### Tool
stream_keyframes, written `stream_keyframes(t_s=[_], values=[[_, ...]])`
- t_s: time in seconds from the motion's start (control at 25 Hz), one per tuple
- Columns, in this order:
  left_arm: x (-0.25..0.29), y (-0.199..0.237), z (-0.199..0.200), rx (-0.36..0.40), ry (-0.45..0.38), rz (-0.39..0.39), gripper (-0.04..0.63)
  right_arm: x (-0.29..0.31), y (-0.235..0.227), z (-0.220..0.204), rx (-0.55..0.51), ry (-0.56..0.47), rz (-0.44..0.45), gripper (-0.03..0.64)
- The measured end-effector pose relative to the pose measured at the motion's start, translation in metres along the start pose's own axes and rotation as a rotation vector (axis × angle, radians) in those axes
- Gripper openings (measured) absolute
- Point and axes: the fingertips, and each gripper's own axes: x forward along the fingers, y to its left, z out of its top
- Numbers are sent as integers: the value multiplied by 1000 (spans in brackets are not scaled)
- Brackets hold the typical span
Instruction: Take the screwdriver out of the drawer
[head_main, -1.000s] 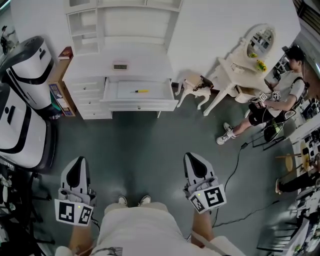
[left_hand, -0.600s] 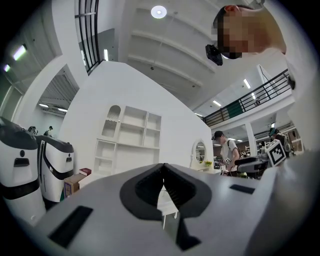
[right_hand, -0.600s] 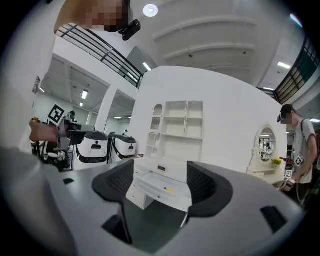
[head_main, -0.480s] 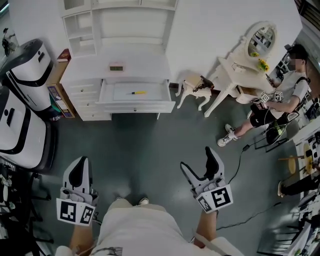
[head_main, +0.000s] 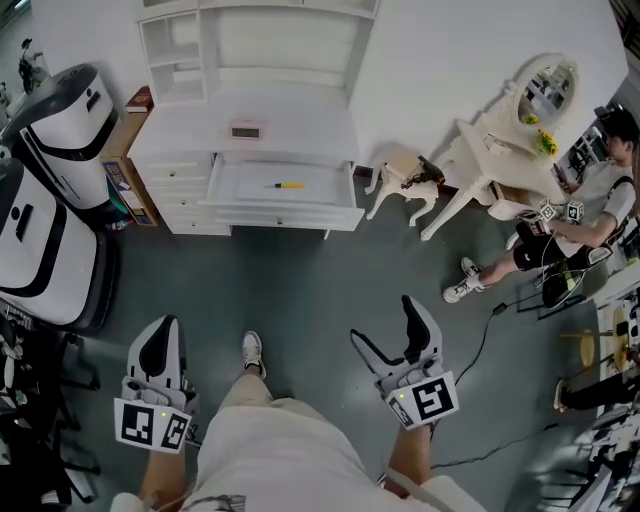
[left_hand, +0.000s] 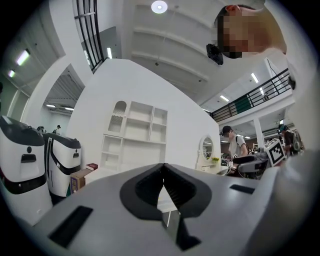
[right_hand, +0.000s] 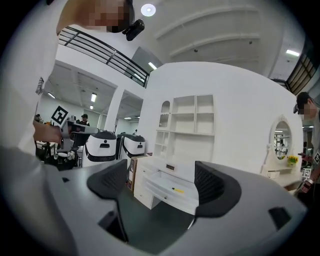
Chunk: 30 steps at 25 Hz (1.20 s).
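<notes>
The screwdriver (head_main: 287, 185), yellow-handled, lies in the open white drawer (head_main: 285, 213) of the white desk (head_main: 300, 115), far ahead across the floor. The right gripper view shows the screwdriver (right_hand: 177, 190) between the jaws but far off. My left gripper (head_main: 160, 330) is held low at the left, shut with nothing in it; its jaws meet in the left gripper view (left_hand: 162, 172). My right gripper (head_main: 385, 325) is at the right with its jaws opening wide and nothing between them (right_hand: 162, 182). Both point level toward the desk.
Two large white machines (head_main: 60, 120) stand at the left beside a cardboard box (head_main: 120, 185). A small stool (head_main: 405, 185), a vanity table (head_main: 490, 140) and a seated person (head_main: 590, 215) are at the right. A cable (head_main: 480, 340) runs across the grey floor. A shoe (head_main: 253, 352) steps forward.
My right gripper's jaws have gone from shut to wide open. The person has stepped toward the desk, one foot now forward. The left gripper stays shut.
</notes>
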Motion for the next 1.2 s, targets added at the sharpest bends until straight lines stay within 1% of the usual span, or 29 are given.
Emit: stream_keyframes(t_s=[0.16,0.28,0.52,0.68,0.84,0.92,1.04,1.2], values=[[40,10,-14,-18,12,-8,15,28,-18,-15,13,35,2,413],[79,27,-24,-34,17,-21,15,63,-35,-20,12,50,-6,413],[194,77,-26,-57,10,-68,15,170,-79,-12,10,66,-15,413],[270,120,-22,-84,16,-104,15,250,-101,5,-2,86,-10,413],[335,154,-20,-101,14,-143,15,306,-121,19,-23,108,-28,413],[358,167,-22,-113,12,-152,15,326,-127,20,-27,119,-34,413],[379,178,-31,-135,22,-167,15,345,-131,15,-22,141,-44,413],[401,181,-41,-156,45,-185,15,362,-142,12,-17,161,-53,413]])
